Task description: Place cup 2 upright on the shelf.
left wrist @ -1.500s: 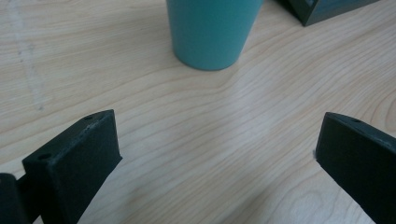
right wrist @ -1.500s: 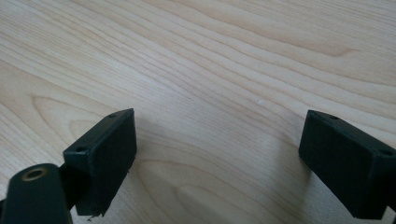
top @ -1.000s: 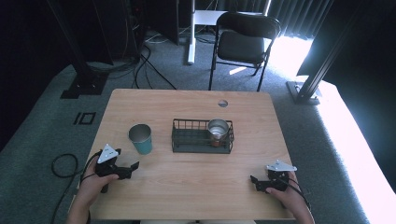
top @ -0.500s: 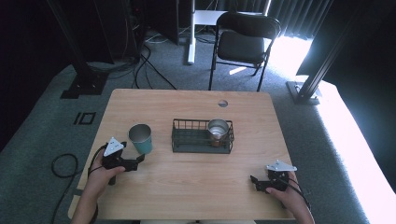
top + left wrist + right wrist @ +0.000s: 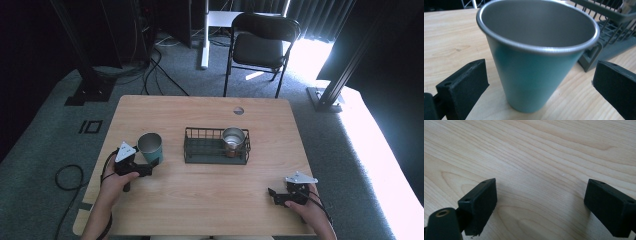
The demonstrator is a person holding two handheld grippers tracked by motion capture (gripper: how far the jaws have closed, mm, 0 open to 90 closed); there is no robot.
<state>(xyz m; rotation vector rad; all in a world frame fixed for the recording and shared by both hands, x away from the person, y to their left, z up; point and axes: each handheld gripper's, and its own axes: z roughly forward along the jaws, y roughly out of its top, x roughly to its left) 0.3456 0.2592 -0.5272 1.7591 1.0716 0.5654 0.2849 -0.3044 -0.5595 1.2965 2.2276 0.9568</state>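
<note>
One worktop, pale wood, a round hole near its far edge. One chair beyond on the carpet. One wire basket mid-worktop, dark. Two cups: a teal one left of the basket, upright on the wood, and a steel one standing in the basket's right end. Two tongs: left tongs right at the teal cup, right tongs well apart near the front right corner. No readable writing anywhere.

Up close from the left gripper view: teal cup sitting between the jaws, spread wide, a gap on each side, nothing gripped; steel rim, grey inside, basket corner just behind. From the right gripper view: right tongs also spread wide over bare wood grain.
</note>
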